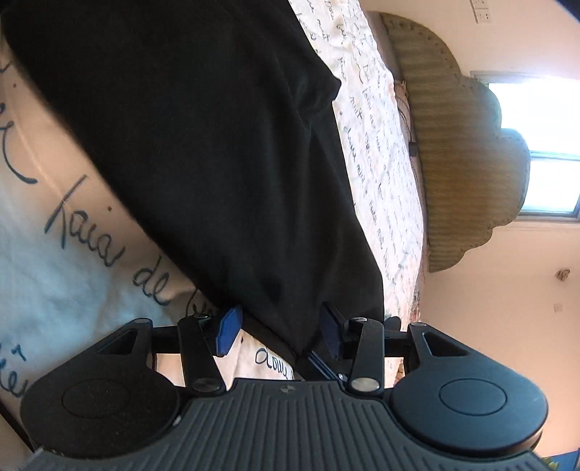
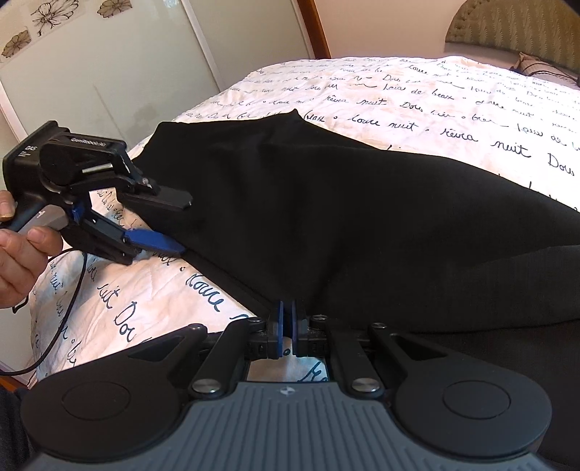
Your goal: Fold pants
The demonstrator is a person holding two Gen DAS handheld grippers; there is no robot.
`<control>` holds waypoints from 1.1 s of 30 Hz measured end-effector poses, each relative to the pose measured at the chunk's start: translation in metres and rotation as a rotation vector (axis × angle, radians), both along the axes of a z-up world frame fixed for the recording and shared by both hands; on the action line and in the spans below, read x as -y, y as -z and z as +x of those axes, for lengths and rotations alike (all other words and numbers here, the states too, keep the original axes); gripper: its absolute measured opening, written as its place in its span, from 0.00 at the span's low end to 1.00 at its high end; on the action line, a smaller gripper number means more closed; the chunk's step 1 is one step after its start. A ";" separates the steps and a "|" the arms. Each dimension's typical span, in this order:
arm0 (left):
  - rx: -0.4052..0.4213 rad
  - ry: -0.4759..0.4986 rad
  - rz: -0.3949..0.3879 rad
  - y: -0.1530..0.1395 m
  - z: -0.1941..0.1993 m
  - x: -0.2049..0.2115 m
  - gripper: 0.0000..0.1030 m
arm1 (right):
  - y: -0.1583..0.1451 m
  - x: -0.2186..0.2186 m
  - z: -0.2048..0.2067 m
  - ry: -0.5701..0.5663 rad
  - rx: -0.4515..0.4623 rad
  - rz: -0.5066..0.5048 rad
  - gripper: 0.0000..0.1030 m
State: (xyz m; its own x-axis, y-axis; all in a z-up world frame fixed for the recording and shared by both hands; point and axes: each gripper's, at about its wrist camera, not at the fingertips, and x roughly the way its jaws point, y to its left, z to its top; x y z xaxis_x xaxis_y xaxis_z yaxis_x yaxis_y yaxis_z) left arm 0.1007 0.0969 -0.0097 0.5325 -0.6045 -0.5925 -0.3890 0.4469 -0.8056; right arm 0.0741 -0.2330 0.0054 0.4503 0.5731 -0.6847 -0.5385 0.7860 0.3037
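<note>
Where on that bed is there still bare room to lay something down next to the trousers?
The widest bare stretch of the quilt lies beyond the black pants, running up toward the headboard. A narrower strip runs along the bed's near edge, below the left gripper. It is crowded at the pants' near hem, where the right gripper pinches the cloth.
</note>
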 end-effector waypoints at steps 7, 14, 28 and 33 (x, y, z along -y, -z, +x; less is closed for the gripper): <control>0.027 0.005 0.135 -0.008 0.009 0.002 0.01 | 0.002 0.011 -0.003 0.059 -0.037 0.081 0.04; 0.049 0.040 0.140 0.010 -0.001 -0.006 0.04 | -0.019 0.122 -0.023 0.404 -0.028 0.450 0.27; 0.226 0.054 0.119 0.032 -0.015 -0.010 0.12 | -0.028 0.156 0.043 0.670 -0.141 0.507 0.75; 0.241 0.056 0.109 0.032 -0.018 -0.011 0.12 | -0.017 0.163 0.078 0.814 -0.266 0.349 0.75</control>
State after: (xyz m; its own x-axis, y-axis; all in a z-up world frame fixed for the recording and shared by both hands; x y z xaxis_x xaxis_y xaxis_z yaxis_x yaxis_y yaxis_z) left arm 0.0829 0.1083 -0.0419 0.6333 -0.5769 -0.5159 -0.1639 0.5515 -0.8179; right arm 0.1519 -0.3958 0.0226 0.6573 0.3417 -0.6717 0.2617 0.7323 0.6287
